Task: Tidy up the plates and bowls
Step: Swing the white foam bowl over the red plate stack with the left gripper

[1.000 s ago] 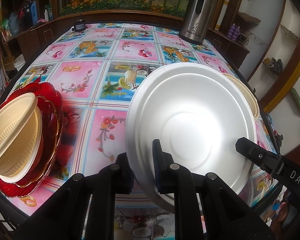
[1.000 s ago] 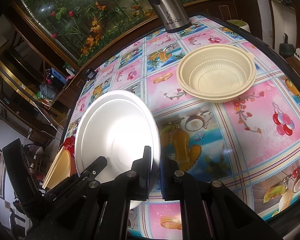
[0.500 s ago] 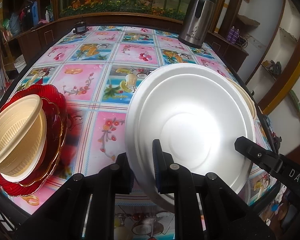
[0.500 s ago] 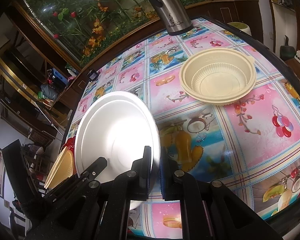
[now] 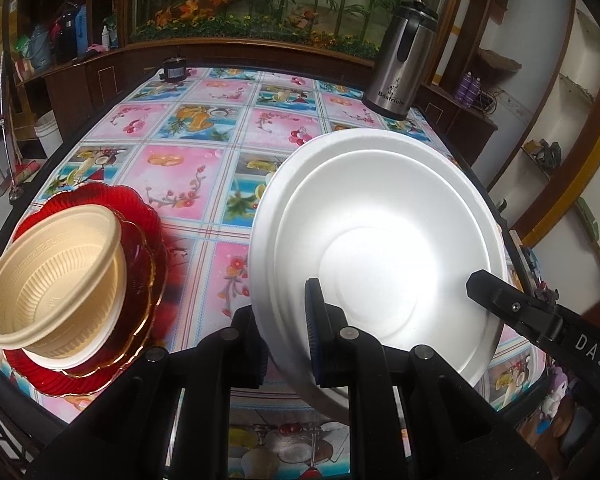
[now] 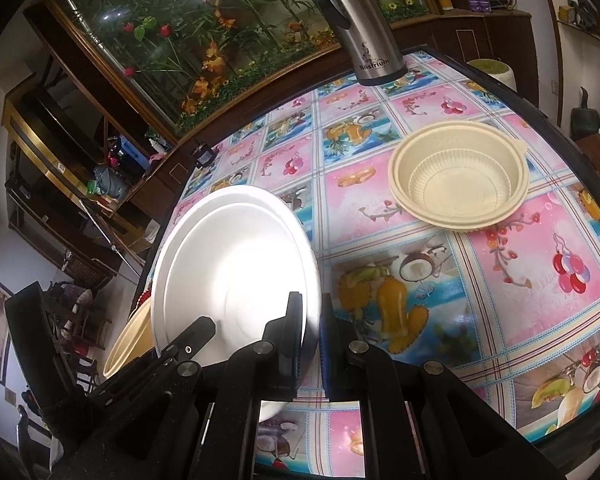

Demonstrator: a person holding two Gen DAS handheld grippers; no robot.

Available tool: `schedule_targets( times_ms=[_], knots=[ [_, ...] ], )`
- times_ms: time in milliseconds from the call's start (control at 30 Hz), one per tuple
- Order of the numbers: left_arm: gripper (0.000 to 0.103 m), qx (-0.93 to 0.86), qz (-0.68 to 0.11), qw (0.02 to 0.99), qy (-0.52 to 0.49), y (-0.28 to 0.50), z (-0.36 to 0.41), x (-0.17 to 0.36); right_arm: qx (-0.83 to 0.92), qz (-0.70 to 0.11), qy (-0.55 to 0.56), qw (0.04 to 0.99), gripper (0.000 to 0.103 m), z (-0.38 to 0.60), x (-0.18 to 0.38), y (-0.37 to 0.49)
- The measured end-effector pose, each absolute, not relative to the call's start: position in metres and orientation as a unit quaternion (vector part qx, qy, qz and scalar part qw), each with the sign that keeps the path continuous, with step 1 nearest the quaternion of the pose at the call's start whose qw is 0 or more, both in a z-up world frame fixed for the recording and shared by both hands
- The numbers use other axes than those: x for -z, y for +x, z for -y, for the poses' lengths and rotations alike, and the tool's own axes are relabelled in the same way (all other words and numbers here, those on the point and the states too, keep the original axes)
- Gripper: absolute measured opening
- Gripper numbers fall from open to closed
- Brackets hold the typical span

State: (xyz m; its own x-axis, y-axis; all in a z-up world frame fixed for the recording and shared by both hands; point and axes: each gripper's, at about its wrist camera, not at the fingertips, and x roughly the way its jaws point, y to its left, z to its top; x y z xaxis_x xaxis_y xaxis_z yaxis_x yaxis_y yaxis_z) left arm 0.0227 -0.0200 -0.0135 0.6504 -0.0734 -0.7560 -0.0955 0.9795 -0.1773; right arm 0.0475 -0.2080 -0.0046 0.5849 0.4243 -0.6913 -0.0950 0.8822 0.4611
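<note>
A: The white plate [image 5: 376, 248] sits pinched by both claws. The left claw [image 5: 286, 334] clamps its near rim, one finger behind and one against the dished face. The right claw [image 6: 310, 342] clamps the rim on the opposite side, fingers pressed together on the thin edge.

B: How is it lying?

A: Tilted up off the surface [image 5: 188, 176], hollow face toward the left camera, far rim raised. It is round, so no long axis; its face slopes away from the left claw.

B: And around the claws?

A: Left of the left claw, near the surface's edge, a cream bowl [image 5: 56, 276] leans on stacked red plates [image 5: 140, 240]. Between that stack and the held plate runs a bare strip of patterned cloth. Ahead of the left claw the surface is open up to a steel flask [image 5: 400, 68] at the far right corner and a small dark thing [image 5: 175, 69] on the far edge.

B: On the right side?

A: Ahead and right of the right claw, well apart, a second cream bowl [image 6: 460, 180] stands upright, close to the surface's right edge.
</note>
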Motion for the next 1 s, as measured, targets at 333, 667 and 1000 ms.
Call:
schedule_targets(
  times_ms=[333,667,1000],
  knots=[
    [0.013,-0.025,-0.4,0.91,-0.111,0.018,-0.001,0.0,-0.174,-0.418,0.18,0.874,0.007,0.187,-0.012,0.051],
    [0.013,-0.052,-0.38,0.916,-0.12,0.01,-0.027,-0.013,-0.204,-0.409,0.164,0.874,0.007,0.159,-0.025,0.056],
    [0.013,-0.079,-0.365,0.918,-0.131,0.004,-0.055,-0.024,-0.233,-0.403,0.148,0.872,0.007,0.129,-0.034,0.063]
  ],
)
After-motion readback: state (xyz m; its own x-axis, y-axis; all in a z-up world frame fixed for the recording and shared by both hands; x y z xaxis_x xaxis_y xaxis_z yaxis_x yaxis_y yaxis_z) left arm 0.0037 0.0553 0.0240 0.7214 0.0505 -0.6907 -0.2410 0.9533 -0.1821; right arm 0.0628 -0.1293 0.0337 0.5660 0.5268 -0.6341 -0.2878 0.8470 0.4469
